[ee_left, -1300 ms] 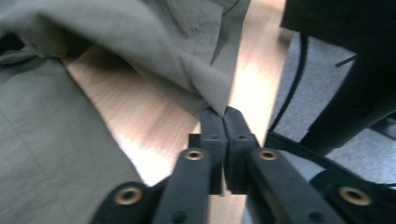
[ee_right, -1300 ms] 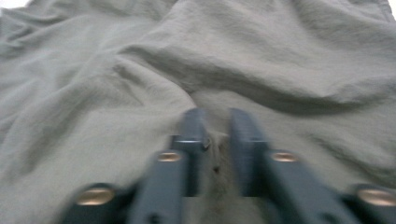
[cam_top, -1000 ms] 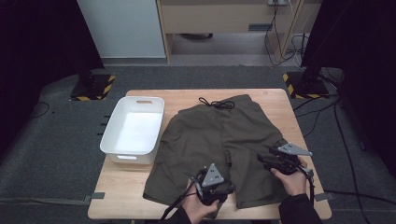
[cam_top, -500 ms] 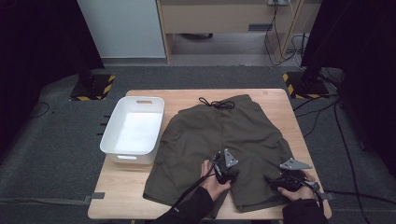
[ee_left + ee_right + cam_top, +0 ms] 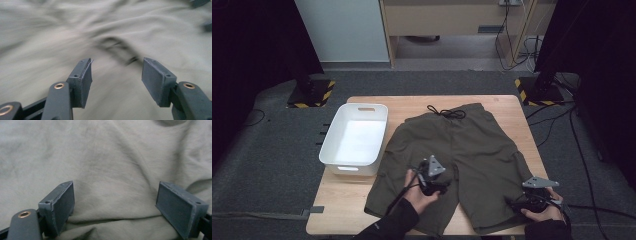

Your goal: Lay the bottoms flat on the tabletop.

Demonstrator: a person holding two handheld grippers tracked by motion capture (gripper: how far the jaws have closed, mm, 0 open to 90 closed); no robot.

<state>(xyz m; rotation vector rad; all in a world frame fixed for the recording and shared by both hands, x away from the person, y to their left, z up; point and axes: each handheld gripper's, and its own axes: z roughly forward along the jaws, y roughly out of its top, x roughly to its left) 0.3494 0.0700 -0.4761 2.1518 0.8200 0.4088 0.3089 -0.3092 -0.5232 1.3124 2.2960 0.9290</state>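
The shorts lie flat under both wide, empty grippers, left and right; soft, light cloth, I think best pinched at the hem just below the right one.

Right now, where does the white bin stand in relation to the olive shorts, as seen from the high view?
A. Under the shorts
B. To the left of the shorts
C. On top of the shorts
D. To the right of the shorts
B: in the high view the white bin stands on the table, left of the spread shorts.
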